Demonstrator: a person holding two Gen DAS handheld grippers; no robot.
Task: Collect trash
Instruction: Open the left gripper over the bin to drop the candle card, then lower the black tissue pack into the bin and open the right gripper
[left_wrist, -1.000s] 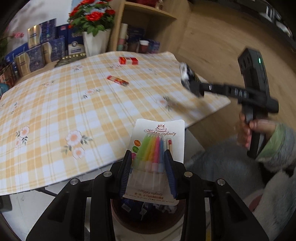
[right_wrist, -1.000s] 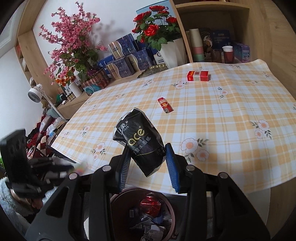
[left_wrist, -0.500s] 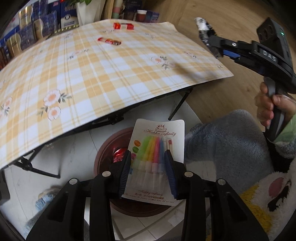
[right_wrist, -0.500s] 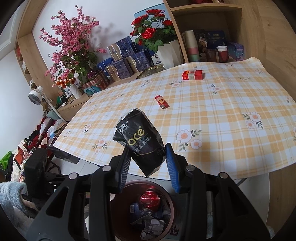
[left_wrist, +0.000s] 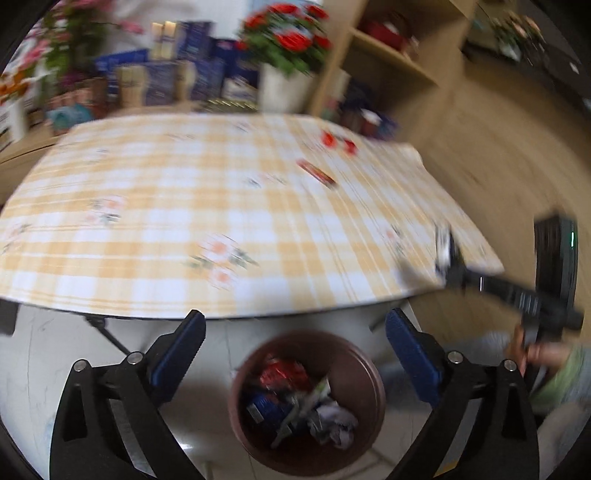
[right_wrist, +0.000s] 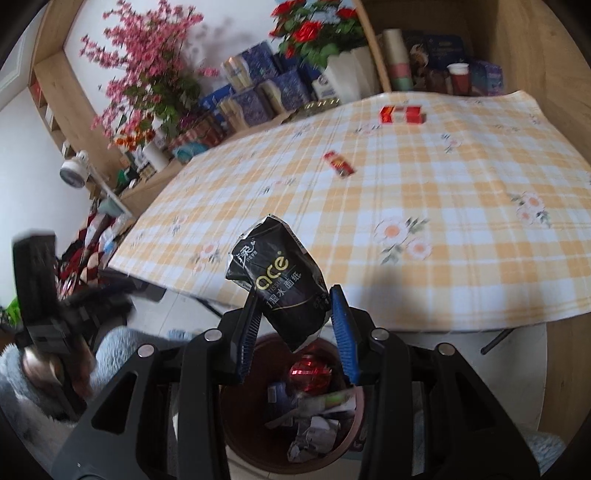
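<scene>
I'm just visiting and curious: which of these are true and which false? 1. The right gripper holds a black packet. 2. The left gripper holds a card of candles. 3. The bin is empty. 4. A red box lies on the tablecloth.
1. True: the right gripper is clamped on the black packet.
2. False: the left gripper is open, its jaws have just been opening, and nothing is between them.
3. False: the bin holds crumpled wrappers.
4. True: the red box lies on the tablecloth.

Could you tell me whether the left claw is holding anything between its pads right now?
No, the left claw stands wide open with nothing between its pads, above the brown bin of trash.
</scene>
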